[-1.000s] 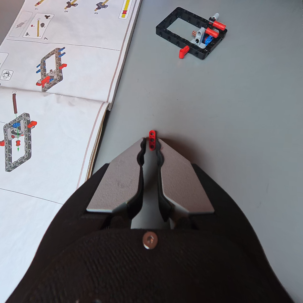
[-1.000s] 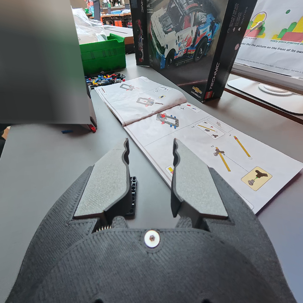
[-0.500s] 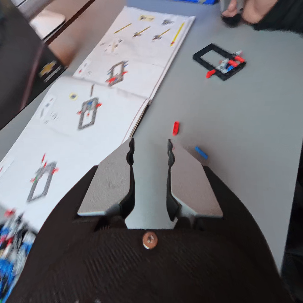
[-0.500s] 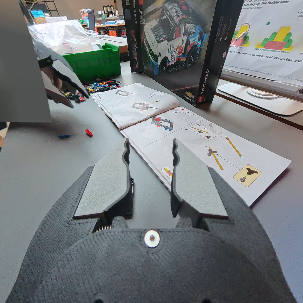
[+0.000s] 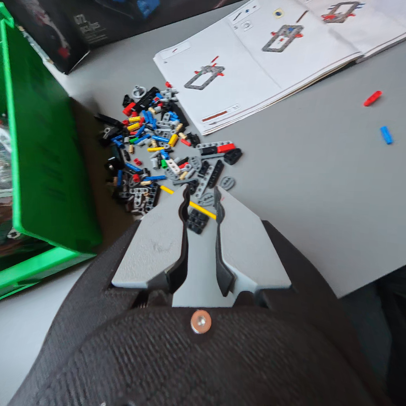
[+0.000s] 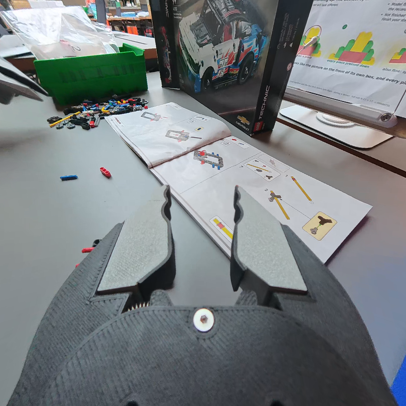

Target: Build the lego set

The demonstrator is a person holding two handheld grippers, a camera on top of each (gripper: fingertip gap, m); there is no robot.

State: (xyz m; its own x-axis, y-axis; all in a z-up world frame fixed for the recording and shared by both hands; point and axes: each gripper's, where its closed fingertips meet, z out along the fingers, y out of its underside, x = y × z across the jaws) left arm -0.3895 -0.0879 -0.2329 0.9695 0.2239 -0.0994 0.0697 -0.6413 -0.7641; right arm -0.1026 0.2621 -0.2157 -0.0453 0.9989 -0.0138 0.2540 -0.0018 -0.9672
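Observation:
My left gripper (image 5: 201, 193) is open and empty, hovering low over the near edge of a pile of loose Lego pieces (image 5: 153, 142). A yellow axle (image 5: 202, 208) and a black brick (image 5: 196, 220) lie between its fingers. A small red beam (image 5: 372, 98) and a blue pin (image 5: 386, 135) lie apart on the grey table; both also show in the right wrist view, the beam (image 6: 105, 172) and the pin (image 6: 68, 177). My right gripper (image 6: 202, 193) is open and empty above the edge of the open instruction booklet (image 6: 197, 153). Red pins (image 6: 87, 249) of the frame assembly peek out beside it.
A green bin (image 5: 44, 153) stands left of the pile, with a clear plastic bag (image 6: 55, 28) in it. The black set box (image 6: 230, 66) stands behind the booklet. A monitor stand (image 6: 329, 125) and a printed sheet (image 6: 351, 44) are at the far right. The table edge (image 5: 351, 285) is near. Some 45 cm of space lies between my two pairs of fingers. The small red beam (image 5: 372, 98) is closer to my right gripper, around 20 cm from its tips; the left tips are 25 cm off. It turns up in the right wrist view (image 6: 103, 171) as well. From either gripper's tips it is about 25 cm to the blue pin (image 5: 386, 135). Seen from the right wrist view (image 6: 68, 177) as well.
My left gripper opened and let go of the small red beam on the table, then swung left to the parts pile. My right gripper stayed open and shifted slightly off the frame.

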